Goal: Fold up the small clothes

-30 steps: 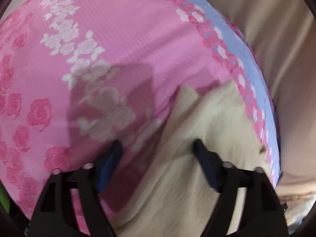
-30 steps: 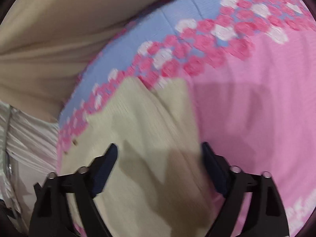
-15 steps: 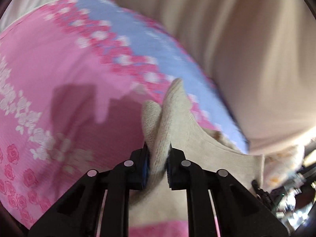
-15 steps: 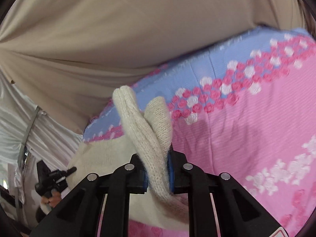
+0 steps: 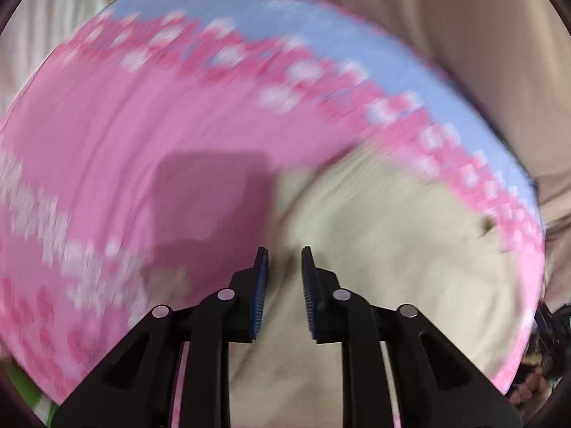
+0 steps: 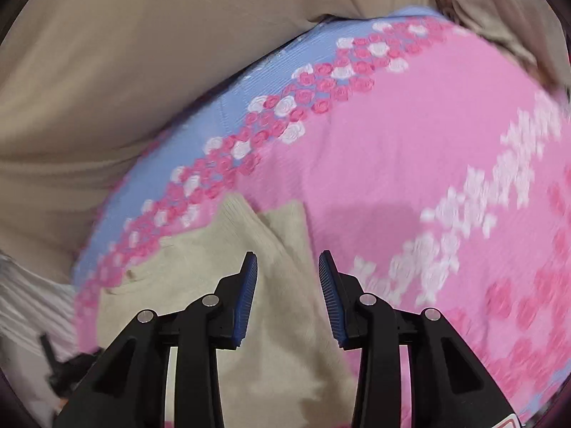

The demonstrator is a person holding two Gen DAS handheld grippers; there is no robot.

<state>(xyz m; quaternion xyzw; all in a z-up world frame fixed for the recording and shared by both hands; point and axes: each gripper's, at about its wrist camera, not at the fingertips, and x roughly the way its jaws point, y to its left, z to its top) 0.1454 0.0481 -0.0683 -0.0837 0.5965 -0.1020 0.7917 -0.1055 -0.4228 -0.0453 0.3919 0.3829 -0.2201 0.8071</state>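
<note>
Left wrist view shows a cream knit garment [image 5: 374, 249] lying on a pink rose-print sheet [image 5: 107, 125], close to the sheet's blue border [image 5: 357, 46]. The left gripper [image 5: 284, 260] hangs over the knit with its jaws a narrow gap apart and opening; nothing is pinched between them, the cloth lies below. In the right wrist view the right gripper [image 6: 287, 264] stands wider, jaws also opening, empty, above the same garment [image 6: 214, 267], where one layer appears doubled over another and a corner points toward the border [image 6: 228, 107].

The knit looks light, soft and limp, so it should sag and stretch when lifted rather than hold a shape; its ribbed texture probably gives the blue pads decent bite. Good places to take hold would be the corners or a folded edge, one per gripper, pinching through all layers so the fold does not slide open.

Beige fabric [image 6: 125, 53] rises beyond the sheet, and dark clutter [image 6: 60, 367] sits off its edge; neither blocks the garment. The left view is blurred, so fine detail there is uncertain.
</note>
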